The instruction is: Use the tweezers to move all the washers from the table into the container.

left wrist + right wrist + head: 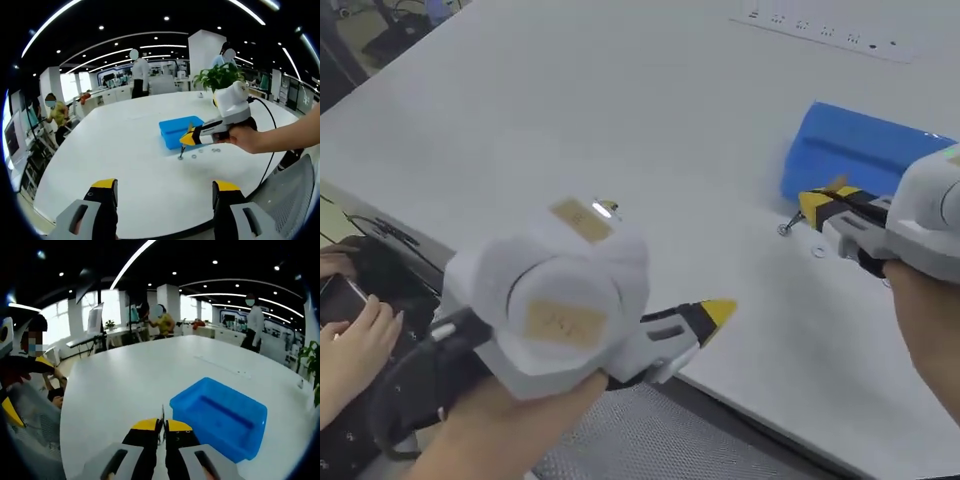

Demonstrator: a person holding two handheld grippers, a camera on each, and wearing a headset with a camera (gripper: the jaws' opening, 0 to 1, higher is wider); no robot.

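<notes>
A blue container (860, 150) (180, 129) (220, 415) stands on the white table (570, 110). My right gripper (817, 204) (161, 426) is shut on thin metal tweezers (794, 224) (163, 414), just in front of the container. The tweezers' tip (180, 157) points down at the table beside a few small washers (201, 150). One washer (818, 251) lies just right of the tip. My left gripper (716, 314) (165, 195) is open with nothing in it, near the table's front edge and well short of the washers.
A white power strip (820, 30) lies at the far edge. A person's hand holding a phone (342, 300) is at the left, below the table edge. A mesh chair seat (650, 440) sits under the front edge. A potted plant (220, 77) stands beyond the container.
</notes>
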